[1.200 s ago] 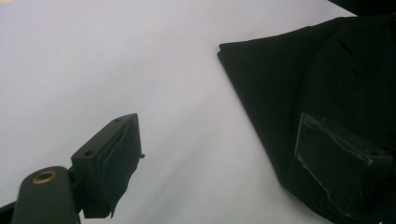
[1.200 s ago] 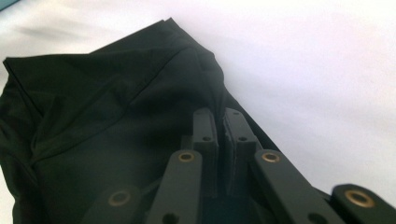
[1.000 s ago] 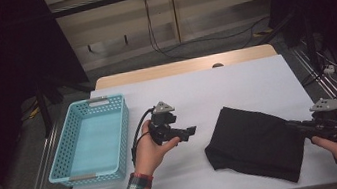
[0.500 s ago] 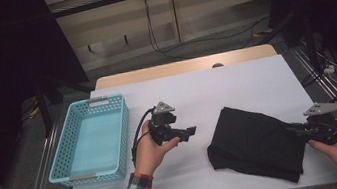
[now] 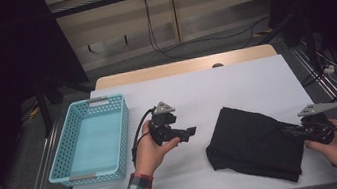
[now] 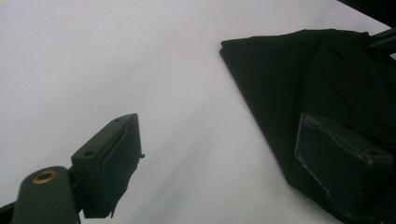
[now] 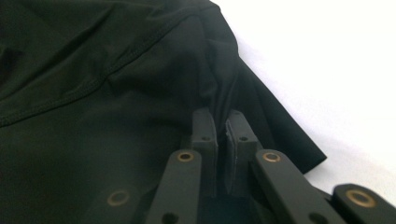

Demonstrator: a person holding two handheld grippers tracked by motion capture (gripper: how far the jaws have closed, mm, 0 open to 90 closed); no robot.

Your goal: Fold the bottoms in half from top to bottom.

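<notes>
Black fabric sits pinched between the pads of my right gripper [image 7: 223, 122]: its jaws have just been closing and now stand almost together on a fold at the edge of the black garment [image 5: 254, 142]. In the right gripper view the cloth bunches up just ahead of the fingertips, with a stitched seam running across it to the left. From the high view, this gripper [image 5: 290, 129] meets the garment's right side, my right hand [image 5: 334, 148] behind it near the table's right edge.

My left gripper [image 6: 219, 154] has its jaws spread wide with nothing between them. It hovers over bare white table [image 5: 236, 84], pointing toward the garment [image 6: 322, 79], whose near corner lies just beyond the right-hand pad. In the high view my left hand [image 5: 150, 150] holds that gripper [image 5: 188, 133] near the table's middle, apart from the cloth.

Folded loosely, the garment lies on the right half of the table. A light blue basket [image 5: 60, 161] stands at the left edge, well apart from it.
</notes>
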